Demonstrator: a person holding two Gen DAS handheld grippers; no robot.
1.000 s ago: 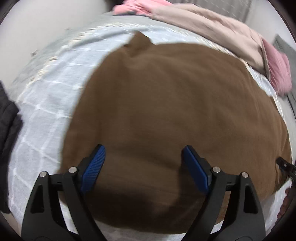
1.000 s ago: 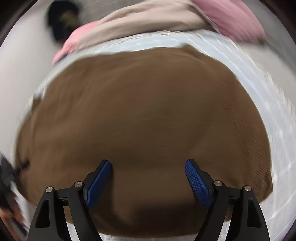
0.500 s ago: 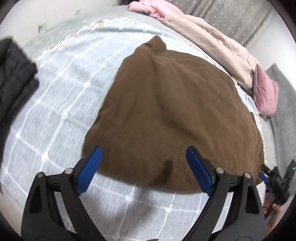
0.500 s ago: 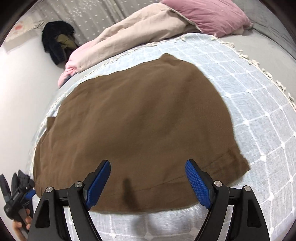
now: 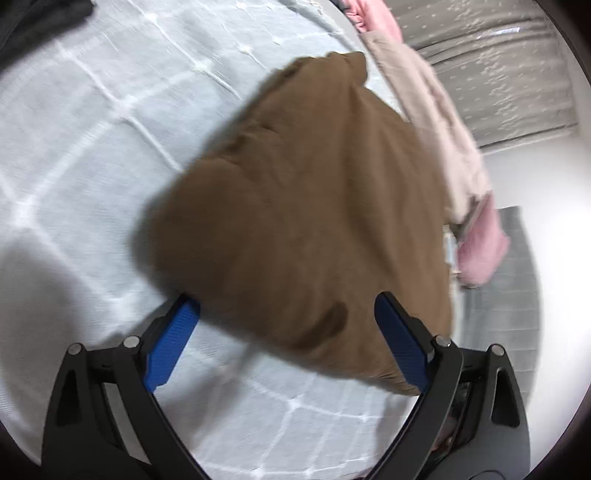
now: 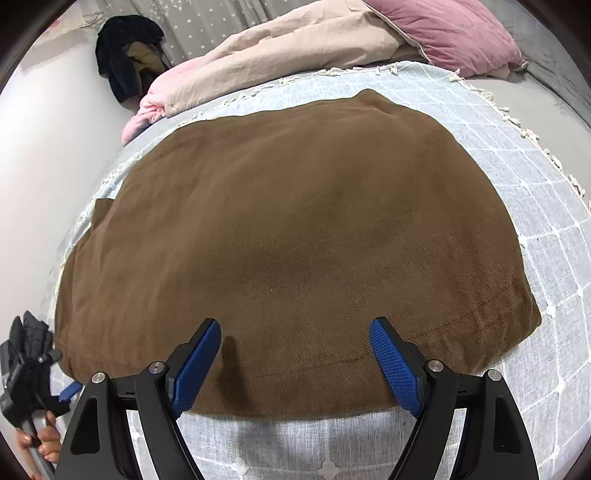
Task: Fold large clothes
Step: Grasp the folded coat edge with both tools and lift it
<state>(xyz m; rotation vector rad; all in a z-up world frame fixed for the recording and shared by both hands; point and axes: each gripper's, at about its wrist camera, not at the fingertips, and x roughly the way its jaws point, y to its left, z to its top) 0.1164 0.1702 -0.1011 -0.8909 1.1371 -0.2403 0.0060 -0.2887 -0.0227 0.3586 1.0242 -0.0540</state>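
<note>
A large brown garment lies spread flat on the pale blue checked bedspread. It also shows in the left wrist view, blurred by motion. My right gripper is open and empty, just above the garment's near hem. My left gripper is open and empty, over the garment's near left corner. In the right wrist view the left gripper shows at the lower left edge, in a hand beside the garment's left end.
A beige duvet and pink pillow lie at the head of the bed. Dark clothes hang at the back left by the wall. A dark garment lies at the bed's far left. Grey floor is beside the bed.
The left gripper has swung toward the garment's left corner, with the view tilting and blurring. The right gripper has come closer to the hem. Both stayed open.
</note>
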